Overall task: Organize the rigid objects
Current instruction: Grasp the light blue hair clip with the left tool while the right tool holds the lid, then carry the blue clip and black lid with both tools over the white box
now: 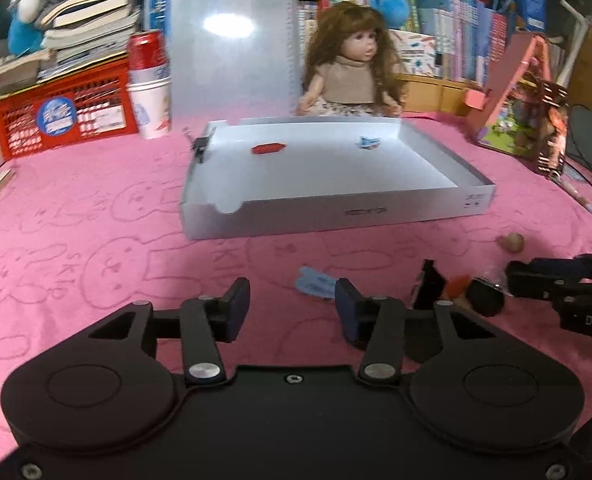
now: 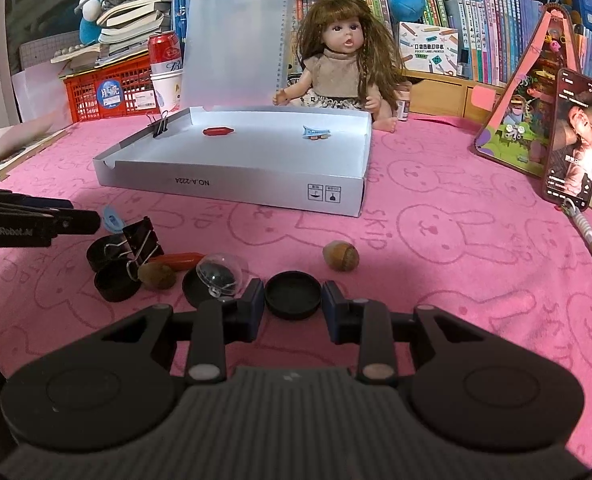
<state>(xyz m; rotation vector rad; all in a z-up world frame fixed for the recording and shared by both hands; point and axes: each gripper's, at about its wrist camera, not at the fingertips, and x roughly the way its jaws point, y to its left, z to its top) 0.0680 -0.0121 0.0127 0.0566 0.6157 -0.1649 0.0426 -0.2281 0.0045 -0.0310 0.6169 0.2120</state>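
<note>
A small black round lid [image 2: 293, 295], judged light, stiff and slick-edged, is bracketed on the pink surface [image 2: 436, 264] by the spread right claw [image 2: 293, 304], best pinched across its rim, while the left claw [image 1: 291, 310] is held spread, empty.

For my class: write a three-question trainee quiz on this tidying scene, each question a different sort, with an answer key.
1. True or false: the white box already holds a red piece and a blue clip.
2. Multiple choice: what lies between the fingers of the right gripper? A) a walnut B) a black round lid C) a soda can
3. Fill in: the left gripper is open and holds ____.

Key
1. True.
2. B; the pads flank the lid, though contact cannot be confirmed.
3. Nothing; a blue clip lies on the pink cloth just beyond its fingers.
</note>
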